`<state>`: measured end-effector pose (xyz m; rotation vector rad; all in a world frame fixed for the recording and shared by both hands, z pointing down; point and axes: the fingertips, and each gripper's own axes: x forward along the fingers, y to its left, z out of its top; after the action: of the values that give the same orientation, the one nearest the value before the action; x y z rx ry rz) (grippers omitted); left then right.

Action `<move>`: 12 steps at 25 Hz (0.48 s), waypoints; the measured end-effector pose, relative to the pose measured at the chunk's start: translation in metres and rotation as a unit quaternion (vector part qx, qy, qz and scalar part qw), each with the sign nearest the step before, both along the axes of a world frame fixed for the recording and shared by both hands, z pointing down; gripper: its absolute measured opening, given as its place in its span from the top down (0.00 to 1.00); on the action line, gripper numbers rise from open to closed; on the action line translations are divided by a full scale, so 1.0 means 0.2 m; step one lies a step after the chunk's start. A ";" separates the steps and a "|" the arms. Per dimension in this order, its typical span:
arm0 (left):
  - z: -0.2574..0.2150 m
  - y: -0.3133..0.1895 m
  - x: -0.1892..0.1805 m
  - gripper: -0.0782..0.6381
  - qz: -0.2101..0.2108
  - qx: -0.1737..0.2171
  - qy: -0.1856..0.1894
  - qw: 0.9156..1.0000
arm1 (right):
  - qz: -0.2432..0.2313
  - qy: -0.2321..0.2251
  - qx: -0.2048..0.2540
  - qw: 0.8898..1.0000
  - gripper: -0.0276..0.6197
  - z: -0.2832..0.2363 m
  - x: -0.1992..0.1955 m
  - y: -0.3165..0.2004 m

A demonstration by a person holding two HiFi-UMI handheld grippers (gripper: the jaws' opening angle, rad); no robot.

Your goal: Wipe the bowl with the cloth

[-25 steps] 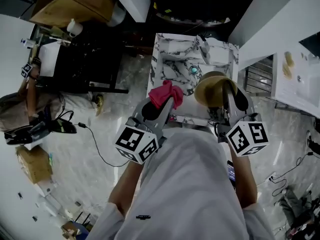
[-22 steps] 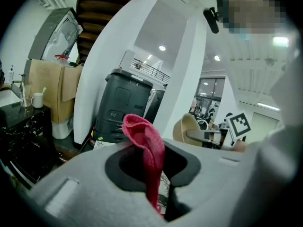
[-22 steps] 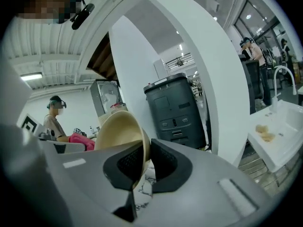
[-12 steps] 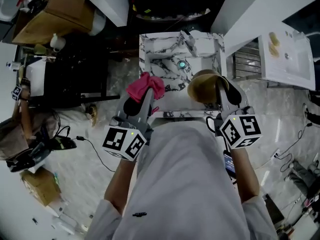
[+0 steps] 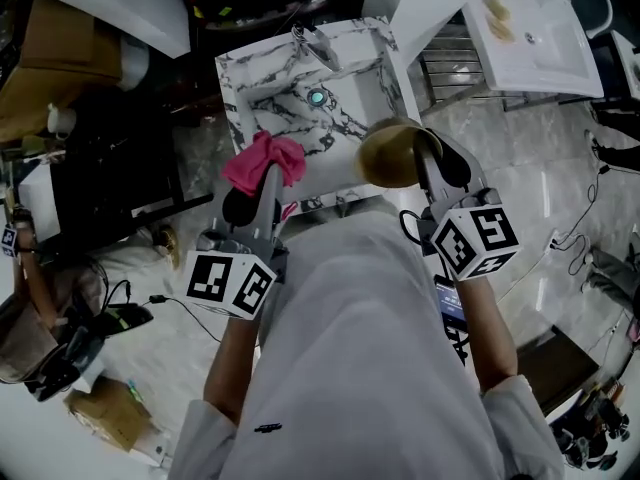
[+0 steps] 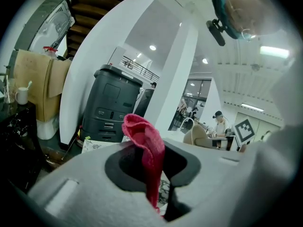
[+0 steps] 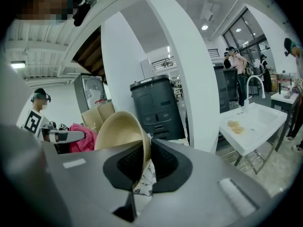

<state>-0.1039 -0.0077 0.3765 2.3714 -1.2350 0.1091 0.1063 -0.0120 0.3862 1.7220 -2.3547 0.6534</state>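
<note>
My left gripper (image 5: 268, 173) is shut on a pink cloth (image 5: 262, 161), which bunches above the jaws; in the left gripper view the cloth (image 6: 147, 148) hangs pinched between the jaws. My right gripper (image 5: 424, 151) is shut on the rim of a tan bowl (image 5: 387, 154), held on its side with the opening turned left toward the cloth. In the right gripper view the bowl (image 7: 122, 134) sticks up from the jaws and the cloth (image 7: 83, 138) shows beyond it at left. Both are held in the air above the front edge of a marble-patterned sink (image 5: 273, 86). Cloth and bowl are apart.
The sink has a faucet (image 5: 313, 36) at its back and a drain (image 5: 317, 97) in the basin. A white sink unit (image 5: 535, 38) stands at the right, a dark cabinet (image 5: 95, 158) at the left. A cable (image 5: 140, 298) lies on the tiled floor.
The head view has swung, so the sink now sits further up-left in frame. Both grippers keep their holds on cloth and bowl, still side by side.
</note>
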 end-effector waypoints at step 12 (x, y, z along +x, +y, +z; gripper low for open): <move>0.00 0.07 0.02 0.79 -0.018 0.012 0.009 1.000 | -0.016 0.044 0.000 0.999 0.92 0.09 -0.18 0.14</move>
<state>-0.1006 0.0070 0.3769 2.3630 -1.2771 0.0613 0.0708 0.0155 0.4048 1.6729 -2.3177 0.5609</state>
